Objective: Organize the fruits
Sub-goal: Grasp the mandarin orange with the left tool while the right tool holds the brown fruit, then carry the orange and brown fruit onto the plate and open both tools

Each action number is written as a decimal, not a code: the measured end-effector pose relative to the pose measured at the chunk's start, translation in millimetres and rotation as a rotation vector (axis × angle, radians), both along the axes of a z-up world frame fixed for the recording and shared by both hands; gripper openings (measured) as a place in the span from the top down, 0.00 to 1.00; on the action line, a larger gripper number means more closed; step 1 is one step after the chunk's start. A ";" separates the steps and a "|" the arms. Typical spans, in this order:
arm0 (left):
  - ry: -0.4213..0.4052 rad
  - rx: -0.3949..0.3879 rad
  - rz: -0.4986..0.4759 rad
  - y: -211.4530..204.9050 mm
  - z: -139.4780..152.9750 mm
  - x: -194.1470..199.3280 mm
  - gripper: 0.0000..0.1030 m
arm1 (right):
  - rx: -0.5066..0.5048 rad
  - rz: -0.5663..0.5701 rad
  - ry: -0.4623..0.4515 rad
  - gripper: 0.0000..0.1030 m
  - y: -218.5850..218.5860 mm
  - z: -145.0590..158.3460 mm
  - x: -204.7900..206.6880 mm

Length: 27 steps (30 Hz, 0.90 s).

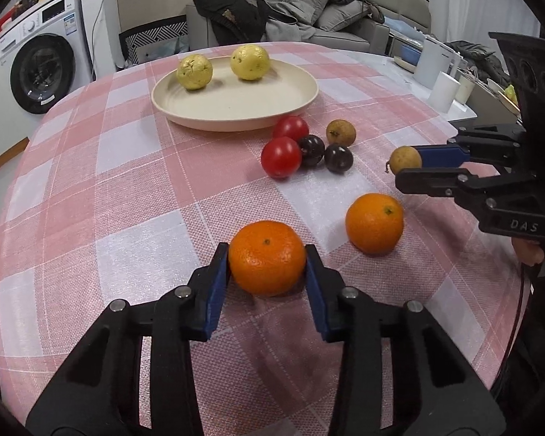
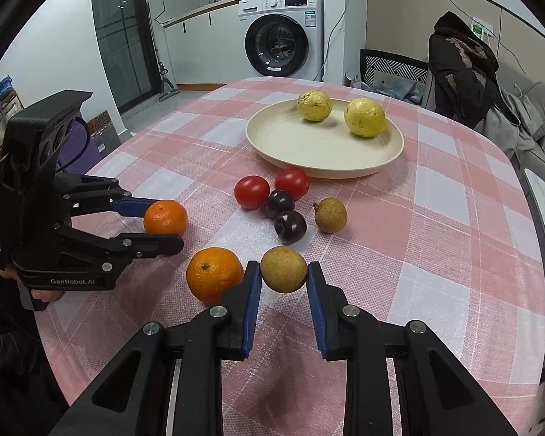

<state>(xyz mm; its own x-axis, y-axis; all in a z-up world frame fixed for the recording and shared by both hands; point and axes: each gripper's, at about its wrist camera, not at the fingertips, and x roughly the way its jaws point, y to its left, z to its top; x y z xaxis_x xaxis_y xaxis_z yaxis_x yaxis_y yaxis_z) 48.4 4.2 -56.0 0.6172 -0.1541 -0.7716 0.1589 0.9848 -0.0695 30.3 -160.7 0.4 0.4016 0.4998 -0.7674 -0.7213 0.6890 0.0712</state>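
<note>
fruits lie scattered on the pink checked tablecloth [image 1: 91,189], and we have two of them in hand: our left gripper [image 1: 267,259] is clamped on a mandarin [image 1: 267,258] nearest us, pads touching both its sides, and our right gripper [image 2: 284,272] is closed around a small brown longan [image 2: 283,269], which seems lifted just off the cloth. we judge the longan the riskier hold; it is round and pinched near the fingertips, so a jolt on the way could squirt it out and send it rolling toward the table edge. the mandarin is soft, and squeezing harder could bruise it. just beside the longan sits a second orange [image 2: 214,273], close enough to our right fingers that a careless swing would nudge it. further on, between us and the cream plate [image 1: 301,83], a cluster waits: two red tomatoes [image 1: 281,157], two dark plums [image 1: 338,158] and another longan [image 1: 340,132], touching or nearly so, and a low pass would scatter them. the plate holds two yellow guavas [image 1: 194,71] at its far side, with bare room in front. beyond the table stand a washing machine [image 2: 283,36] and a sofa with clothes [image 1: 309,7].
</note>
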 end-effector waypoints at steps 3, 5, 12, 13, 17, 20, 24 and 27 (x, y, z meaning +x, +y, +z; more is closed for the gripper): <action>-0.010 0.000 -0.002 -1.2 1.9 -1.3 0.65 | 0.007 -0.007 -0.003 0.74 -1.1 1.2 0.7; -0.025 -0.003 0.002 -0.4 4.6 -1.4 0.65 | 0.015 -0.014 -0.011 0.74 -2.0 2.6 1.9; -0.083 -0.013 0.033 3.3 19.0 1.2 0.65 | 0.076 -0.030 -0.031 0.74 -5.4 11.7 5.5; -0.093 -0.015 0.036 3.4 21.6 1.3 0.65 | 0.086 -0.035 -0.037 0.74 -6.2 13.6 6.0; -0.135 -0.008 0.043 1.6 31.9 4.1 0.65 | 0.133 -0.054 -0.053 0.74 -7.1 22.3 11.2; -0.154 0.003 0.035 -2.0 38.4 8.8 0.65 | 0.158 -0.082 -0.069 0.74 -6.9 28.0 17.1; -0.184 0.023 0.043 -5.1 46.4 14.4 0.65 | 0.197 -0.117 -0.064 0.74 -7.2 32.7 29.5; -0.194 0.013 0.052 -4.0 50.2 20.2 0.65 | 0.222 -0.138 -0.051 0.74 -7.3 37.2 39.6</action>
